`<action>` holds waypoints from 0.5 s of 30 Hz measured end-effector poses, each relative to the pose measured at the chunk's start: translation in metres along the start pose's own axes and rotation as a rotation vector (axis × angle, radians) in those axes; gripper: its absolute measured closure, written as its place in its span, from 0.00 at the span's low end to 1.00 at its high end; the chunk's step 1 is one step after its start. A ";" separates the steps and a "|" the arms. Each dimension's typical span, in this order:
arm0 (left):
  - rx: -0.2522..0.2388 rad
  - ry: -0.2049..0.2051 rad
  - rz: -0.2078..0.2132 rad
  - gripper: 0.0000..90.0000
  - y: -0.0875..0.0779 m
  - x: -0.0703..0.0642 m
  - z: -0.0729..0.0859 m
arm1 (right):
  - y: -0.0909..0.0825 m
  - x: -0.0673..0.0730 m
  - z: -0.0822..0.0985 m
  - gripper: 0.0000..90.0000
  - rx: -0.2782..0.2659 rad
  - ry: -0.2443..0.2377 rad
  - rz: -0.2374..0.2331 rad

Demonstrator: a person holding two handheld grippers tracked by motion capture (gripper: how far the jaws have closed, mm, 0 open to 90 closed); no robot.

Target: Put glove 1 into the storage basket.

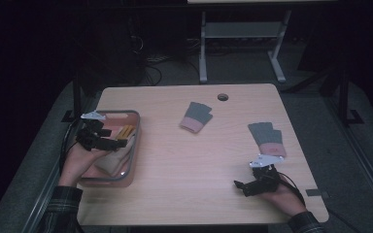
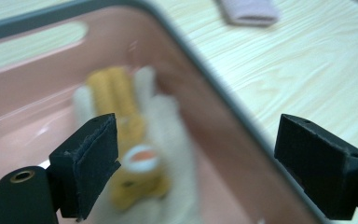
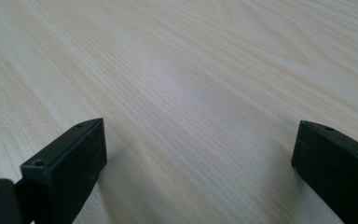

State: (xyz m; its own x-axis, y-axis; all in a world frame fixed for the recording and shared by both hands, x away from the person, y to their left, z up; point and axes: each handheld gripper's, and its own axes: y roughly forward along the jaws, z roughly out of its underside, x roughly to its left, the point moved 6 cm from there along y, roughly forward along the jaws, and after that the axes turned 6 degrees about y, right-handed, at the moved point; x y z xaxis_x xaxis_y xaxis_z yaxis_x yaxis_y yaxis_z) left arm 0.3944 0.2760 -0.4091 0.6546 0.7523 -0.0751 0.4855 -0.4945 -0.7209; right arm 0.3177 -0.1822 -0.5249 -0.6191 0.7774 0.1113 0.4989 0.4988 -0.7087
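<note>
A pink bin (image 1: 137, 145) stands at the table's left edge and holds a cream and yellow glove (image 1: 121, 133). My left gripper (image 1: 114, 138) hovers over the bin, open, with nothing between its jaws. In the left gripper view the blurred glove (image 2: 121, 107) lies below the open left gripper (image 2: 196, 135), inside the bin's grey rim (image 2: 205, 65). A grey glove with a pink cuff (image 1: 195, 117) lies mid-table, and a second one (image 1: 268, 138) lies at the right. My right gripper (image 1: 240, 187) is low near the front right, open over bare wood (image 3: 186, 84).
A round cable hole (image 1: 223, 97) sits near the table's far edge. Beyond it, the white legs of another table (image 1: 203, 48) stand on a dark floor. A pink cuff (image 2: 251, 11) shows at the top of the left gripper view.
</note>
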 end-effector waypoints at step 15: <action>-0.034 0.097 0.118 0.15 0.027 -0.074 -0.020 | 0.000 0.000 0.000 0.03 0.000 0.002 0.002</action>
State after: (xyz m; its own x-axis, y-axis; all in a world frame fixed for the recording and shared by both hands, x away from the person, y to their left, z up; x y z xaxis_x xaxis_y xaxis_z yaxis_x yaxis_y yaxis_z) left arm 0.3705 0.1980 -0.4098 0.7600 0.6437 -0.0899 0.4203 -0.5922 -0.6875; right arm 0.3175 -0.1821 -0.5250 -0.6168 0.7792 0.1114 0.5003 0.4973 -0.7088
